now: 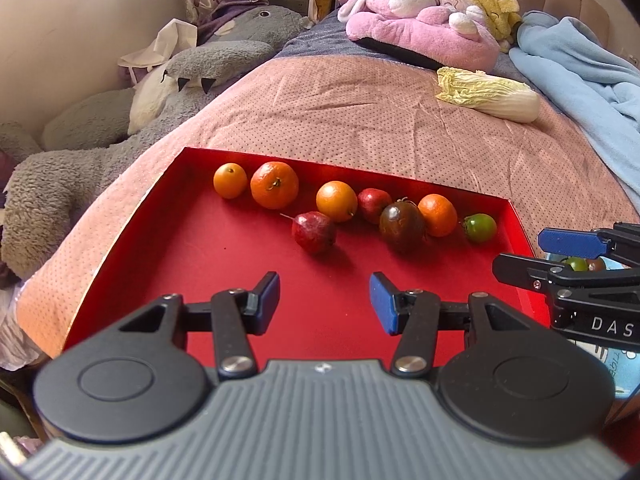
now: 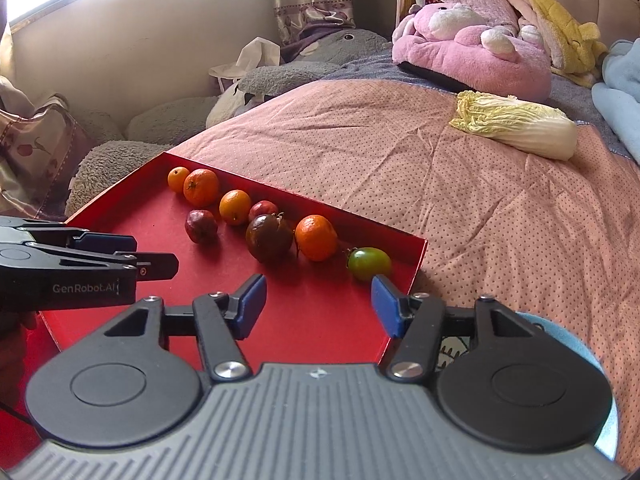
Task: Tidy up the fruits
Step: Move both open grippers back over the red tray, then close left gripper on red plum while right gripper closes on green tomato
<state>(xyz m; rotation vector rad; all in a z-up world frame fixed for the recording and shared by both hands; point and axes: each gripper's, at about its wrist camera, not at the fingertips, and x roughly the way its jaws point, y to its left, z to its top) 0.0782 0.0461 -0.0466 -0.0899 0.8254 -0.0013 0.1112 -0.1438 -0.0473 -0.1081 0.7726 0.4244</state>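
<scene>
A red tray lies on the bed with several fruits along its far wall: oranges, two dark red fruits, a dark brown tomato and a green tomato. My left gripper is open and empty above the tray's near part. My right gripper is open and empty over the tray's right corner; it shows at the right of the left wrist view. More small tomatoes lie behind it.
A napa cabbage lies on the pink bedspread. Pink plush toy, grey plush and a blue blanket ring the bed. A blue plate sits under my right gripper.
</scene>
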